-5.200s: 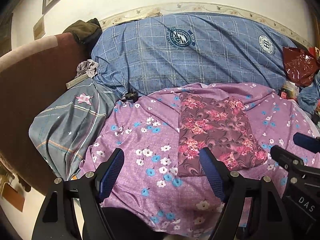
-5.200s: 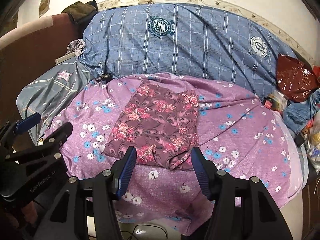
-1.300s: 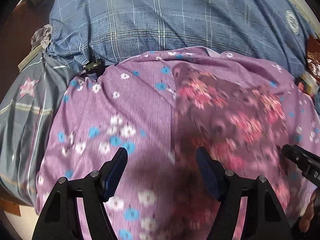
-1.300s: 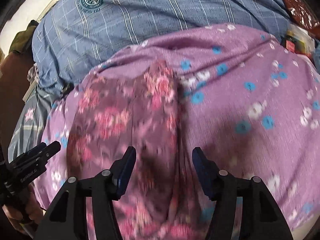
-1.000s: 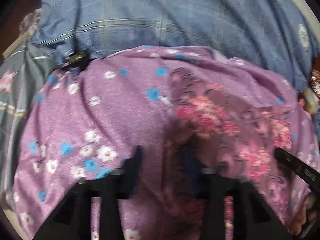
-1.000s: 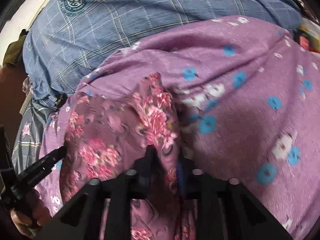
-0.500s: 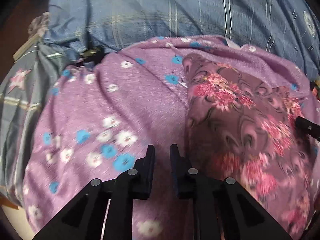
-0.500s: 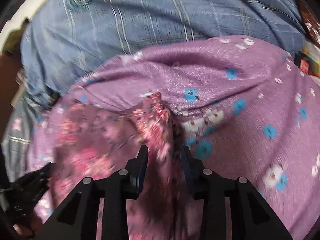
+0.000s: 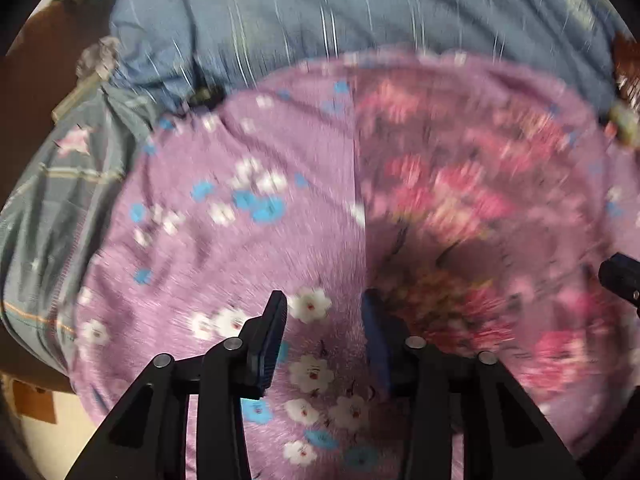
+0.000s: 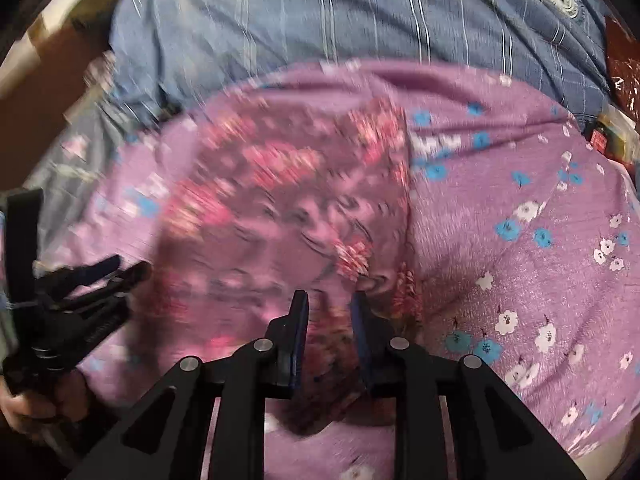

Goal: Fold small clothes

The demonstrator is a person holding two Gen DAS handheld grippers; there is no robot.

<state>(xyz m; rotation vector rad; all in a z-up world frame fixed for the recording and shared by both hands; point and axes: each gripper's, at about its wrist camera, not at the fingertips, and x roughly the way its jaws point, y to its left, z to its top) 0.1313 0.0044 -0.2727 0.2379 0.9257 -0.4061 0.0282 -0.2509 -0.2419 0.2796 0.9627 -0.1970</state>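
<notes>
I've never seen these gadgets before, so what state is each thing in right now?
left tool: open, gripping nothing.
right tool: closed on the floral garment's near edge.
floral garment: lying on the sheet, near edge bunched up.
purple sheet: spread out, wrinkled.

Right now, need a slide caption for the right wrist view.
Right gripper over the near edge of the maroon floral garment on the purple bedsheet, motion-blurred.

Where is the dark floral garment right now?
The dark floral garment lies on the purple flowered sheet, below the blue plaid bedding. In the right wrist view it sits centre-left, its near edge between the right gripper jaws.
</notes>
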